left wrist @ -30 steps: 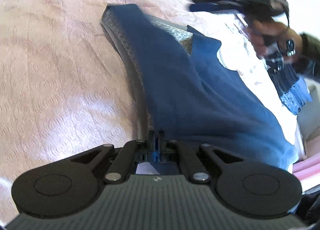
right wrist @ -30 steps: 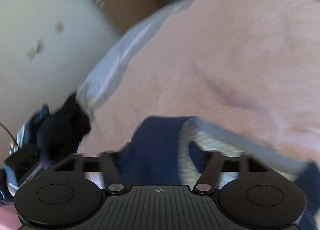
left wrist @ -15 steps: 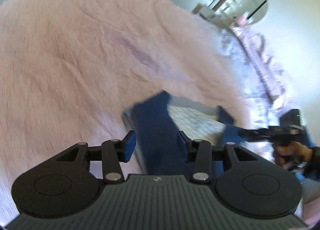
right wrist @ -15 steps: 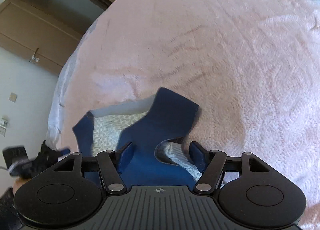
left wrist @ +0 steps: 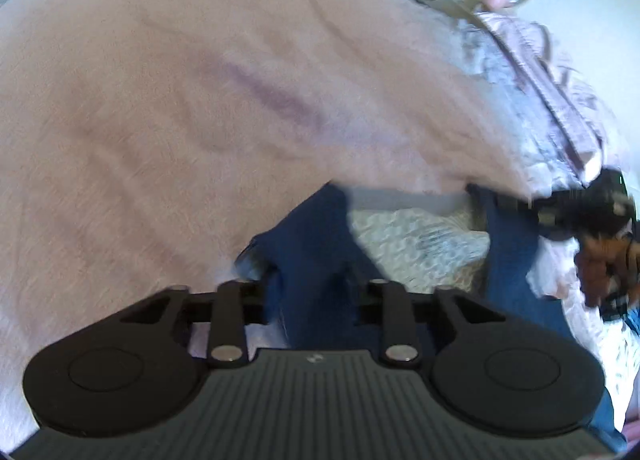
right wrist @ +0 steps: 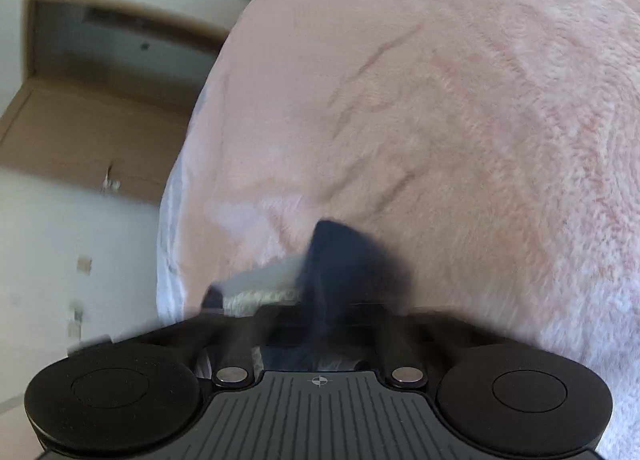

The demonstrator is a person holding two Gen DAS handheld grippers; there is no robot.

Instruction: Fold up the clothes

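Garment [left wrist: 320, 260], navy, patterned lining: soft, limp, light; best taken at a shoulder strap. Left gripper [left wrist: 312, 288] spread astride one strap; right gripper [right wrist: 320, 316] blurred, jaw state cannot be told.

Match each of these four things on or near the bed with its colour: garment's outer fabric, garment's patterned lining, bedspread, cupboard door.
Things:
1. outer fabric of the garment
2. patterned lining
3. bedspread
4. cupboard door

Colours:
A. pale pink
B. light brown
C. dark blue
D. whitish grey

Pairs: 1-C, 2-D, 3-A, 4-B
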